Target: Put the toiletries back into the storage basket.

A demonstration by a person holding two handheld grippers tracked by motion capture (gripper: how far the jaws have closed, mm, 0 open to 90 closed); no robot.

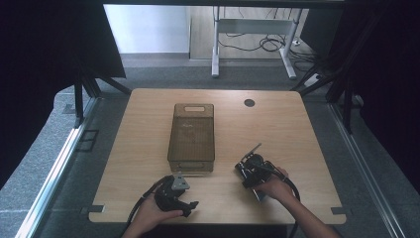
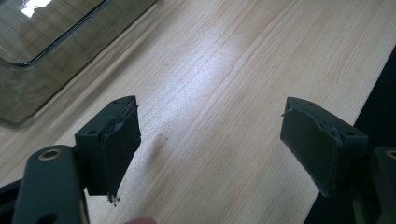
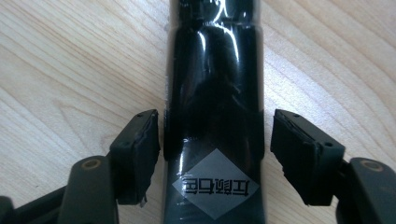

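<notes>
A glossy black wrapped pack (image 3: 215,70) with a grey diamond label lies flat on the wooden table (image 1: 277,129). My right gripper (image 3: 215,121) is open around it, one jaw on each side; the left jaw nearly touches the pack and the right jaw stands a little clear. In the high view the right gripper (image 1: 250,172) is low over the table's front right. My left gripper (image 2: 210,105) is open with bare wood between its jaws. It sits at the front of the table (image 1: 188,204), just in front of a smoky translucent bin (image 1: 190,166).
The bin's corner (image 2: 28,70) lies close at the upper left of the left gripper view, and the table's front edge (image 2: 369,88) runs along its right. A round cable hole (image 1: 249,102) is at the back of the table.
</notes>
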